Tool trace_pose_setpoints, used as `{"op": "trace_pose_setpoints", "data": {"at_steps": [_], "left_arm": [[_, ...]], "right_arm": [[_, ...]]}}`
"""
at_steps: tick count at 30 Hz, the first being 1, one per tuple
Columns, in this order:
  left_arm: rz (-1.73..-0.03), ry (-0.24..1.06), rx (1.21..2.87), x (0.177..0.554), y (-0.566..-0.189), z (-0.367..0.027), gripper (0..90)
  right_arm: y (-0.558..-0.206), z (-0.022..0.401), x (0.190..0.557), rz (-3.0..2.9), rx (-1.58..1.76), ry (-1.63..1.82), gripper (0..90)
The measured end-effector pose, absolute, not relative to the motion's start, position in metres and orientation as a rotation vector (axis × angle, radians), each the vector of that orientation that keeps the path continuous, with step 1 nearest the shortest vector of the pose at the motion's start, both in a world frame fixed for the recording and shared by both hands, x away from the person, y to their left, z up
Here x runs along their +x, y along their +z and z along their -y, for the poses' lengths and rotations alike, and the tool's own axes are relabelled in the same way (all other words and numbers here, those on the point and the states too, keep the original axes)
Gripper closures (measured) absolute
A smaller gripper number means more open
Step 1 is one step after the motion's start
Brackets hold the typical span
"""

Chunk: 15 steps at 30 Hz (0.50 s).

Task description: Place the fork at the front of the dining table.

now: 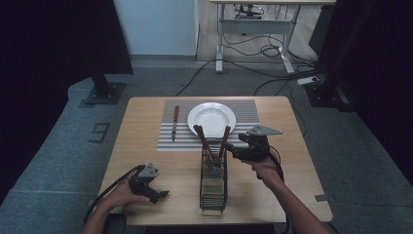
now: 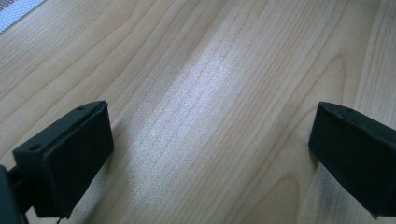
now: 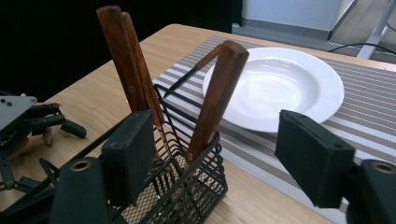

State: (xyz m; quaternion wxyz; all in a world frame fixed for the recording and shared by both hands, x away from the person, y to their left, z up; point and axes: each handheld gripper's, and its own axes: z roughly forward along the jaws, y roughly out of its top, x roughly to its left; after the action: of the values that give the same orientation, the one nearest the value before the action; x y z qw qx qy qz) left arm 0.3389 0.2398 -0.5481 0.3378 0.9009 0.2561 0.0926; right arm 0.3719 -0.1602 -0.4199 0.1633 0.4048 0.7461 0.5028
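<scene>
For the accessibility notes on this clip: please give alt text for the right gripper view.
Right gripper, open, faces a black wire caddy holding wooden-handled cutlery, one handle standing between its fingers untouched. Behind, a white plate sits on a striped placemat.

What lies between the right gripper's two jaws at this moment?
In the right gripper view, a wooden-handled utensil standing in the black wire caddy rises between the jaws of the right gripper. The pads do not press on it.
</scene>
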Motion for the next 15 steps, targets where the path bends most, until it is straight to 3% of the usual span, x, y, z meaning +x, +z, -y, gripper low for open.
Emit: {"op": "trace_pose_setpoints", "data": {"at_steps": [15], "left_arm": [[-0.667,0.241,2.348,0.339,-0.548,-0.24,0.0]], "right_arm": [[-0.424,0.144,0.39,-2.136,1.168,1.422,45.1]]}}
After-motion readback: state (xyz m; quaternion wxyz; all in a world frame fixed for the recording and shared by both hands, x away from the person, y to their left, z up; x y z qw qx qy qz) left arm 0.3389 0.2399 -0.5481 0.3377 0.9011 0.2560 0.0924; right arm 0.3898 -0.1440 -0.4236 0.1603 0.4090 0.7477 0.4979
